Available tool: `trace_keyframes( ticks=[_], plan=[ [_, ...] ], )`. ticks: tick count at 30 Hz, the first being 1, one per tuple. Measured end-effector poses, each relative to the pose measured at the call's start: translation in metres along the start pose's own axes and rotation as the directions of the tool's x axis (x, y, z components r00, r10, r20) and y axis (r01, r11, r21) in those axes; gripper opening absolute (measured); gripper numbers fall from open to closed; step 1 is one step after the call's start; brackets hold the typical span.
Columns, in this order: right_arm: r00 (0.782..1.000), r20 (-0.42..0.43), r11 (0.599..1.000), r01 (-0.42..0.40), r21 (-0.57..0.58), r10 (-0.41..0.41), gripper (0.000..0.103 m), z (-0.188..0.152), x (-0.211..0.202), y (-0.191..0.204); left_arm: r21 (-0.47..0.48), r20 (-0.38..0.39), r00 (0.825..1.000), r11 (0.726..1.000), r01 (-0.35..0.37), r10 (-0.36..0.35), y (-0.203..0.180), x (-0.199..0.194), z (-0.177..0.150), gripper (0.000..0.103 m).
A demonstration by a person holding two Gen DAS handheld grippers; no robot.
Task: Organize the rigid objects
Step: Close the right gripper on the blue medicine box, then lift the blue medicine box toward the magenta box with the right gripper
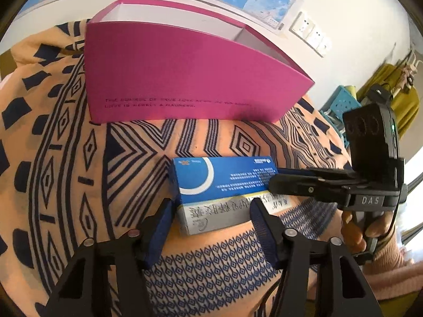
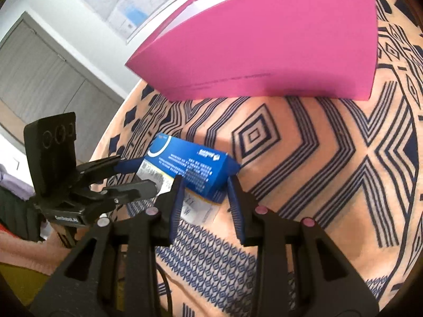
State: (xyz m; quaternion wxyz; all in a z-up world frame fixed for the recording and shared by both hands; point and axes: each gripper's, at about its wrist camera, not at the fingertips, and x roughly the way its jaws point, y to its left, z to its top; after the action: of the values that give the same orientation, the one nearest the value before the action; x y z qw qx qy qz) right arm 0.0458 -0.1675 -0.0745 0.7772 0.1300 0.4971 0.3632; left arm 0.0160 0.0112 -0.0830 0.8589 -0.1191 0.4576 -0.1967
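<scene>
Low in the centre of both frames, a glossy blue rectangular carton (image 1: 224, 178) stacked on a grey-white carton (image 1: 211, 218) on patterned peach cloth (image 1: 66, 158) is clasped endwise by left gripper (image 1: 211, 208) and right gripper (image 2: 205, 190), below an open magenta cardboard box (image 1: 185, 79).

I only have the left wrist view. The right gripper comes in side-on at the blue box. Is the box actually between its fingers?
Observer: Yes. In the right wrist view, the right gripper has a pad on each side of the blue box's end.
Operator: And where is my left gripper?
Observer: The left gripper straddles the other end, with one finger behind the blue box and the other over the white box beneath.
Operator: What's behind it?
Observer: Grey doors.
</scene>
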Motion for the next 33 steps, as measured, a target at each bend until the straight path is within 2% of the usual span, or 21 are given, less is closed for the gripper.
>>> trace_keyframes(
  ticks=[3,18,33],
  plan=[
    [1.000,0.007,1.000,0.000,0.005,0.000,0.036,-0.001,-0.001,-0.001,-0.006,0.015,1.000,1.000,-0.020,0.021,0.002,-0.006,0.000,0.048],
    [0.998,0.041,0.998,0.056,-0.032,-0.054,0.038,-0.010,-0.007,0.011,0.019,0.008,1.000,0.999,-0.031,0.030,-0.010,-0.005,0.002,0.049],
    [0.994,0.084,0.996,0.074,-0.057,-0.069,0.038,-0.008,-0.021,0.015,0.042,0.046,0.999,0.999,-0.031,0.029,-0.021,-0.016,0.007,0.049]
  ],
)
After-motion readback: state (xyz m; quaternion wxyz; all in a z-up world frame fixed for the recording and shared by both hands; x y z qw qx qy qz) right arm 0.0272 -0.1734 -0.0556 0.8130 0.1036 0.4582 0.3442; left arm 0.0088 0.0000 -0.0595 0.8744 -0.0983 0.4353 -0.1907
